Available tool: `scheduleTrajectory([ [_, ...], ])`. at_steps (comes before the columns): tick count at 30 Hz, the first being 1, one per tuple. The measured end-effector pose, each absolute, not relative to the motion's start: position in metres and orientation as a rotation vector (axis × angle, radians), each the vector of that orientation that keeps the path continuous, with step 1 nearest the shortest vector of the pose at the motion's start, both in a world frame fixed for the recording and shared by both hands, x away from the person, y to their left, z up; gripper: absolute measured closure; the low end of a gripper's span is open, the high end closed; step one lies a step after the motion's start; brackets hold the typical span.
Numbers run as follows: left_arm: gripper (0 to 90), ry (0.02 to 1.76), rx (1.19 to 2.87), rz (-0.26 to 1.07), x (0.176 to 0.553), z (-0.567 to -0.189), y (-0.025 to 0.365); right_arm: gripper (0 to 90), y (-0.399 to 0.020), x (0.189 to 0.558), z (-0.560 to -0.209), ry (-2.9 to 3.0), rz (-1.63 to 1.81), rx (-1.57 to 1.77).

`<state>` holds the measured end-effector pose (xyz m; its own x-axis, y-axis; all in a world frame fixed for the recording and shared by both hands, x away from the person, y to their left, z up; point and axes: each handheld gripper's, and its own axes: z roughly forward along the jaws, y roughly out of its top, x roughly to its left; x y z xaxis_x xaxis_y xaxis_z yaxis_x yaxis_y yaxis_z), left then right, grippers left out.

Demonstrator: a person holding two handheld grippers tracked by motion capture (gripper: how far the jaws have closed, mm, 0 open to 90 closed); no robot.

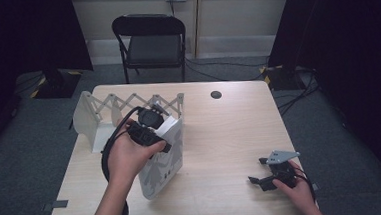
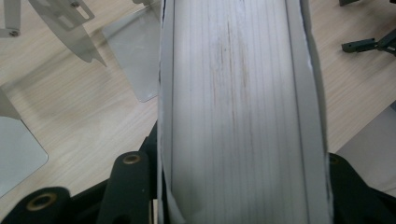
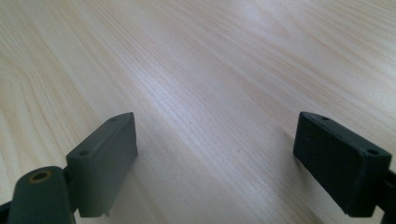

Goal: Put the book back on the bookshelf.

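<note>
Book gripped beside the rack
Left tongs [image 1: 152, 132] clench a white book [image 1: 163, 162] upright beside the expanding rack [image 1: 109, 112]; right tongs [image 1: 259, 176] gape released over the bench [image 1: 225, 135].

no readable txt, labels, brands or nos. anywhere. the white book [image 1: 163, 162] has dark figure-like print on its cover, no letters legible; too small/blurred to tell more. its page edge in the left gripper view is blank.
</note>
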<state>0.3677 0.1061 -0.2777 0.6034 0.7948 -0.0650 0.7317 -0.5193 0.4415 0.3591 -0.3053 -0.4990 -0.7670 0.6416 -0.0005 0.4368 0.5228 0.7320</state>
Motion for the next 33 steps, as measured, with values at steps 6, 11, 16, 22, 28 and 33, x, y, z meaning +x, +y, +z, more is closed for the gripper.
scheduleTrajectory([
  [6,52.2,1.254,2.39,0.196,0.371,-0.279,0.11,13.1,-0.305,0.359,-0.499,2.494,1.086,0.905],
  [11,52.2,1.269,2.387,0.205,0.375,-0.28,0.113,13.1,-0.305,0.359,-0.499,2.494,1.086,0.906],
  [16,52.2,1.298,2.379,0.204,0.379,-0.281,0.114,13.1,-0.305,0.359,-0.499,2.494,1.086,0.906],
  [22,52.2,1.334,2.358,0.217,0.384,-0.282,0.116,13.1,-0.305,0.359,-0.499,2.494,1.086,0.906],
  [28,52.3,1.348,2.357,0.212,0.388,-0.28,0.116,13.1,-0.305,0.359,-0.499,2.494,1.086,0.906],
  [33,52.3,1.364,2.359,0.214,0.392,-0.28,0.113,13.1,-0.305,0.359,-0.499,2.494,1.087,0.906],
])
